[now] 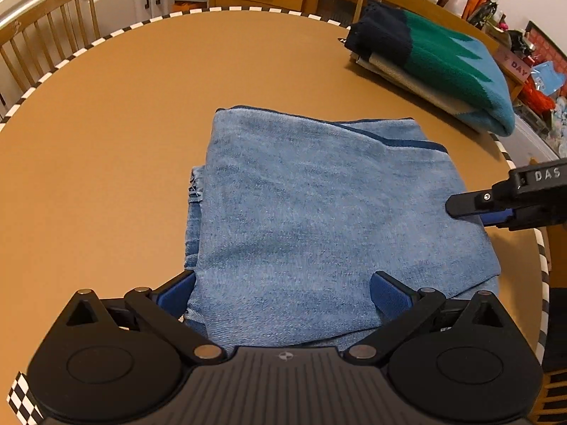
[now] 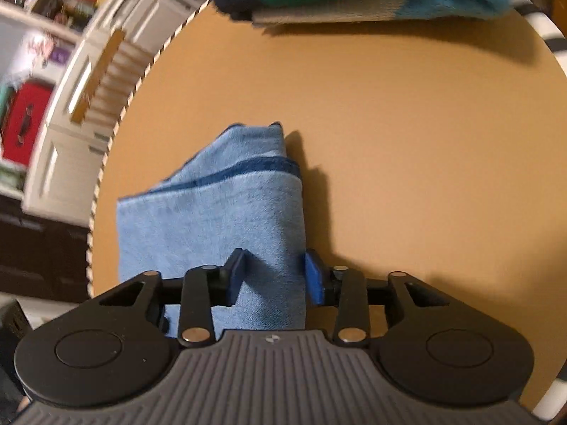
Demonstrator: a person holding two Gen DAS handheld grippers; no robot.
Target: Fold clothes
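While left tongs [image 1: 283,294] gape over folded blue towel [image 1: 319,212], right tongs [image 2: 274,276] straddle its edge, contact unclear, background blurred.

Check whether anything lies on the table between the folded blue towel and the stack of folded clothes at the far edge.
Nothing visible does. Only bare table lies between the blue towel and the folded stack. The left gripper straddles the towel's near edge; the right gripper has a fold between its jaws.
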